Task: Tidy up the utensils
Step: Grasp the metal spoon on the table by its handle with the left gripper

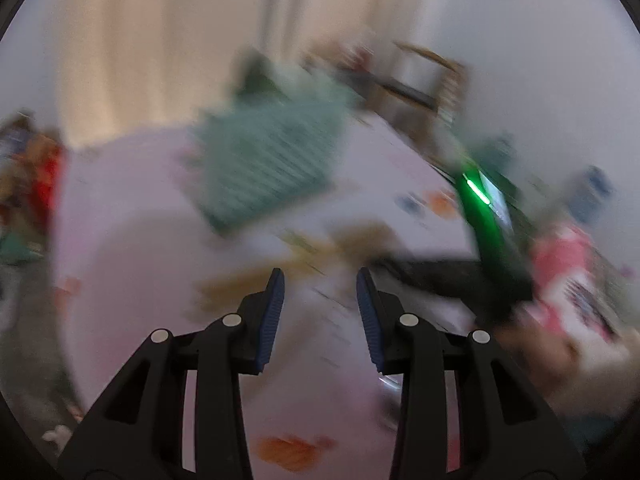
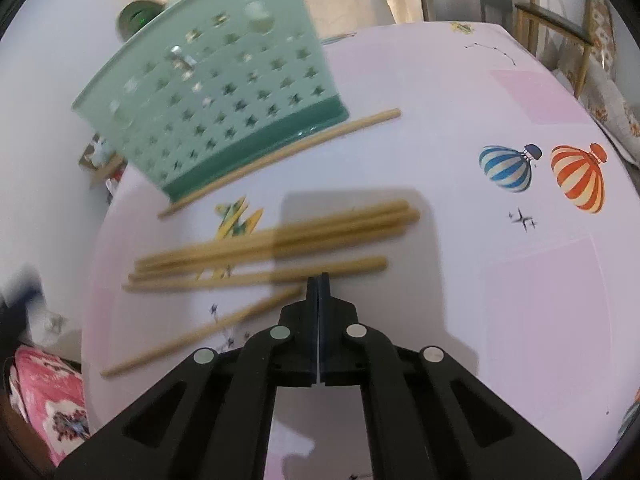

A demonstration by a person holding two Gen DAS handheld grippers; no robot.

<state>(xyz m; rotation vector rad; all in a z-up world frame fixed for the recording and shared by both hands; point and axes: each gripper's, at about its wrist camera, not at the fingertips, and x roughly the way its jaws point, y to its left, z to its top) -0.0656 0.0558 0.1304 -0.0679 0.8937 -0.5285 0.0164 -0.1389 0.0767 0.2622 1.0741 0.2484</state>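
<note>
left gripper (image 1: 320, 280) jaws apart, empty; right gripper (image 2: 318, 278) jaws closed, empty, above chopsticks (image 2: 276, 236)

no readable text, labels or numbers

Home, living/dining room by the look of it. Worktop (image 2: 520, 280) has a pink cloth printed with hot-air balloons (image 2: 578, 178). Wooden chair (image 2: 560, 12) stands past its far edge, pale curtains (image 1: 132, 52) behind, pink floral blanket (image 2: 44, 396) off to the side.
</note>
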